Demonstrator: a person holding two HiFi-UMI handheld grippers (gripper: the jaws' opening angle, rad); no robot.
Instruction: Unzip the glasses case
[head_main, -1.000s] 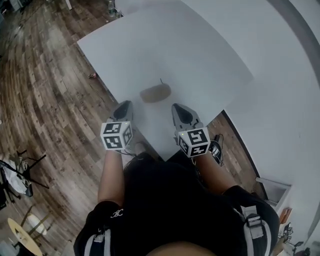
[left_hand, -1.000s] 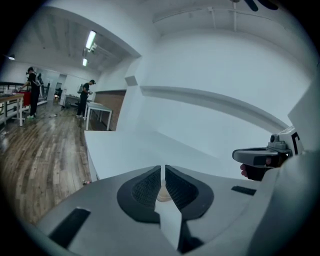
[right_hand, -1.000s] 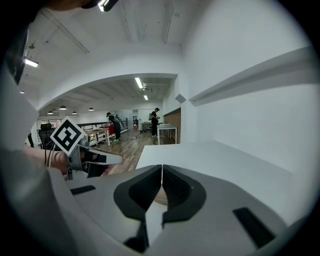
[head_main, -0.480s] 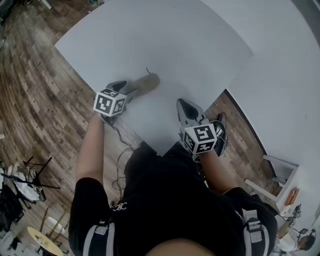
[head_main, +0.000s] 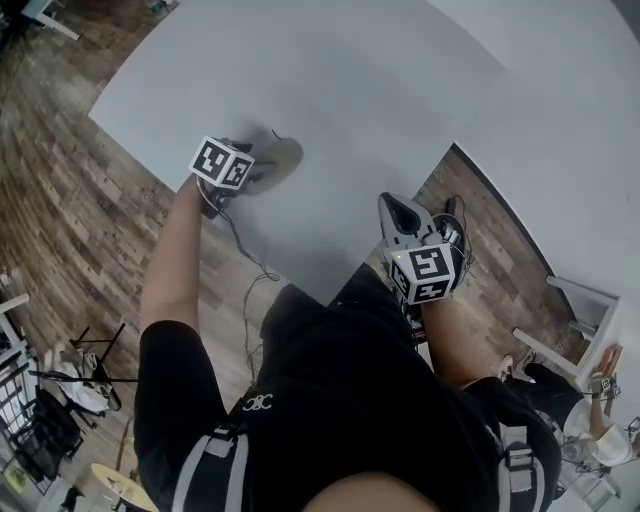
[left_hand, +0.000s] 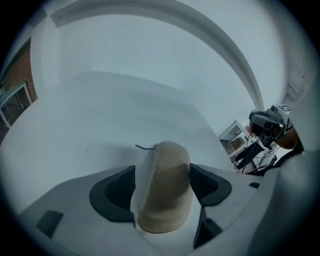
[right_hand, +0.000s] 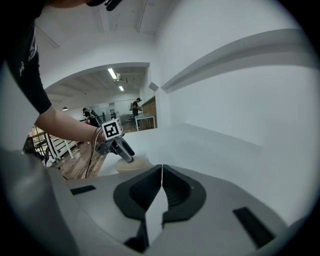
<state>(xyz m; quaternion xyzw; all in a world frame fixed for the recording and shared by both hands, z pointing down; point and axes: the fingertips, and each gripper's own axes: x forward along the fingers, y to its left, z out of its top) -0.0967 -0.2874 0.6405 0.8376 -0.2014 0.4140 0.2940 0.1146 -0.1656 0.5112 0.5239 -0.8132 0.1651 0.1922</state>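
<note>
The case (left_hand: 165, 200), a tan oval shell, lies flat on the white table (head_main: 380, 90), near the table's left edge in the head view. Its long axis runs on a slant there, from lower left up to the right. In the left gripper view that axis runs straight away from the camera, in line with the gripper. A thin dark cord (left_hand: 145, 147) sticks out to the left from the case's far, rounded end. The left gripper (left_hand: 162, 172) points steeply down over the case's near end and straddles it. Its jaws have just been opening and stand wide apart with the case between them. The right pad lies at the case's side, and a strip of table shows between the left pad and the case, so nothing is gripped. The right gripper (right_hand: 161, 167) hangs over the table's near corner, well apart from the case, its jaws pressed together and empty.
</note>
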